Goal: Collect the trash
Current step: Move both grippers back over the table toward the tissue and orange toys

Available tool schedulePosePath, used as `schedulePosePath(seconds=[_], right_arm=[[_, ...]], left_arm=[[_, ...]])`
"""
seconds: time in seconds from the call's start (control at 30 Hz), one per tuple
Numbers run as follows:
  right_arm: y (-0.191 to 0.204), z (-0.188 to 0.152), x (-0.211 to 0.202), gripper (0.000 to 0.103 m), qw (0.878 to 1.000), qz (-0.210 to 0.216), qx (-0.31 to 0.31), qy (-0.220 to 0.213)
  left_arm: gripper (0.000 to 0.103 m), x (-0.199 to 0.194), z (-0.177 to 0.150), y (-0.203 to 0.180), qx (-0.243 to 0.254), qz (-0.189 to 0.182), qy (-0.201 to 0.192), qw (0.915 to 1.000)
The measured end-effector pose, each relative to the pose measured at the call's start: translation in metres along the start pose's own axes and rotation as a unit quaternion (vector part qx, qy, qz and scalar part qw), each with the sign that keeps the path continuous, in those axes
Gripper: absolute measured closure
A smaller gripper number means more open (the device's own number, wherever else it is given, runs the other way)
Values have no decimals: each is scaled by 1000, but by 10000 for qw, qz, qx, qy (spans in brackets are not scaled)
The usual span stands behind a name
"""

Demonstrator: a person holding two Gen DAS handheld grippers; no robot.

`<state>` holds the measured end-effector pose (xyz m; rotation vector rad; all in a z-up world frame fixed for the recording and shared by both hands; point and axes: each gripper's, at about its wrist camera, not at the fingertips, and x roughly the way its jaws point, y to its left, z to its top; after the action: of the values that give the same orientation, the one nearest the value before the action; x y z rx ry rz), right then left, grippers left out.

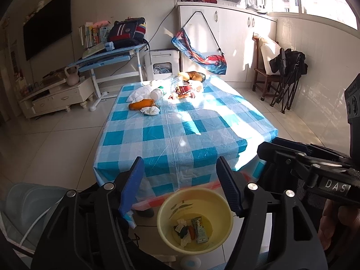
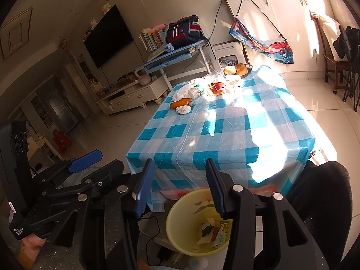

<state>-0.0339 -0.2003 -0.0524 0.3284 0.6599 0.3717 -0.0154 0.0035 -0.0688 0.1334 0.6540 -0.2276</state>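
A yellow trash bin (image 1: 222,204) stands on the floor at the near end of the table, with a small carton, tissue and scraps inside; it also shows in the right wrist view (image 2: 177,222). My left gripper (image 1: 180,186) is open and empty above the bin. My right gripper (image 2: 177,186) is open and empty above the bin too. On the far end of the blue-checked tablecloth (image 1: 171,135) lie an orange peel (image 1: 140,104), a crumpled tissue (image 1: 151,110), a plastic bottle (image 1: 157,93), a white bag (image 1: 140,92) and wrappers (image 1: 185,90).
A bowl of bread (image 1: 192,75) sits at the table's far edge. A blue desk (image 1: 112,56) and TV stand (image 1: 56,94) are at the left, a wooden chair (image 1: 265,67) and folding chair (image 1: 290,83) at the right. A black office chair (image 2: 324,193) is beside the bin.
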Motion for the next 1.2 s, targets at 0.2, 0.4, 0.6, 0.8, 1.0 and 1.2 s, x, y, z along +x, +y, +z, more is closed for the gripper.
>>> schedulePosePath(seconds=[0.2, 0.4, 0.6, 0.8, 1.0, 1.2], right_arm=[[0, 2, 2, 54, 10000, 7, 7, 14], [2, 5, 11, 54, 9998, 10, -175, 56], [-5, 5, 30, 53, 9996, -50, -161, 224], [-12, 7, 51, 53, 9990, -53, -121, 417], [-19, 17, 73, 53, 9985, -18, -120, 539], [-20, 41, 103, 53, 9978, 116, -258, 600]], left_arm=[[37, 0, 1, 7, -62, 96, -25, 9999], [35, 15, 8, 28, -317, 289, 15, 9991], [35, 43, 17, 43, -567, 335, 169, 9977], [35, 70, 28, 55, -707, 373, 269, 9964], [35, 96, 41, 68, -916, 427, 347, 9943], [35, 124, 51, 80, -1068, 535, 461, 9918]])
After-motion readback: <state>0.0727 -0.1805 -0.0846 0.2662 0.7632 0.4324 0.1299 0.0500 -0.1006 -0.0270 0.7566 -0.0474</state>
